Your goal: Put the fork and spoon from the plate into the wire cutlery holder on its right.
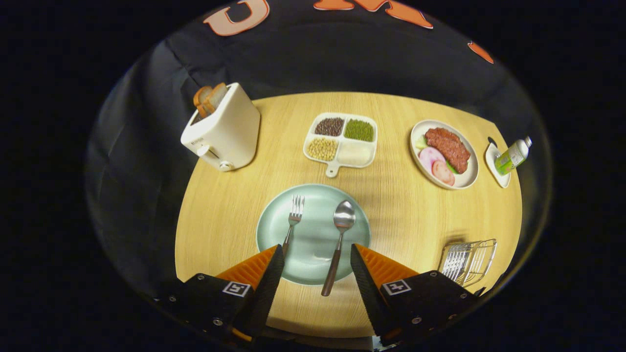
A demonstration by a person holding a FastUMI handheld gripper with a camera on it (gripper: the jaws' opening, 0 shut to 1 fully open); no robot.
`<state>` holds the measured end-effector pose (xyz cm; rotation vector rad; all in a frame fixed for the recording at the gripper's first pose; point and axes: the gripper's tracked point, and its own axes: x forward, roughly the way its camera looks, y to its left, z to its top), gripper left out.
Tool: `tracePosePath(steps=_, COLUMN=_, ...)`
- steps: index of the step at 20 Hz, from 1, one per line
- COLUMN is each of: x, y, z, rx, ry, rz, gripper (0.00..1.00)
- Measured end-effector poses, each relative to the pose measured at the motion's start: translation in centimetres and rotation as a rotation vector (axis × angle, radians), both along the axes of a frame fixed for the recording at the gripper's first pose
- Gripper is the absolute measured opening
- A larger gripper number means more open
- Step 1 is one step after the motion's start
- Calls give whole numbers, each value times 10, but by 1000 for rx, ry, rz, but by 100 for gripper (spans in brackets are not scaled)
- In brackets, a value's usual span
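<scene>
Gripper view: the gripper (317,254) is held wide open over the near rim of the plate (313,254), with nothing gripped. A small logo is carried on the toaster (222,131) and a label on the bottle (511,156), but neither can be read; square black-and-white markers are seen on the gripper body.

Fork (292,220) and spoon (338,244) are laid side by side on the plate, both with long axes running away from the gripper, heads at the far end. The fork is placed on the plate's left half, tines pointing away, its handle hidden behind the left finger. The spoon is placed right of it, bowl up and away, its dark handle passing over the plate's near rim onto the table (406,215), between the fingers.

The wire holder (467,261) is seen right of the plate, well apart from it. Beyond the plate, a divided tray (341,139) of beans is set; a food dish (444,154) lies to the plate's far right.
</scene>
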<state>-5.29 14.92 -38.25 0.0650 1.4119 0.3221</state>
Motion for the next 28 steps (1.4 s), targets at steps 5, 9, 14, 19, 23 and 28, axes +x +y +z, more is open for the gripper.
tracePosePath(steps=5, x=-9, y=-6, z=-43, rx=-83, ry=109, rz=21, gripper=68)
tracePosePath(steps=9, x=-15, y=-5, z=-77, rx=-115, ry=182, rz=3, gripper=52)
tracePosePath(steps=14, x=-19, y=-11, z=-98, rx=-136, ry=197, rz=-7, gripper=27)
tracePosePath(steps=19, x=-17, y=-11, z=-107, rx=-134, ry=199, rz=-47, gripper=15)
tracePosePath(steps=23, x=-9, y=-8, z=-97, rx=-70, ry=184, rz=-94, gripper=6)
tracePosePath(steps=28, x=0, y=-18, z=-73, rx=-25, ry=76, rz=-101, gripper=6)
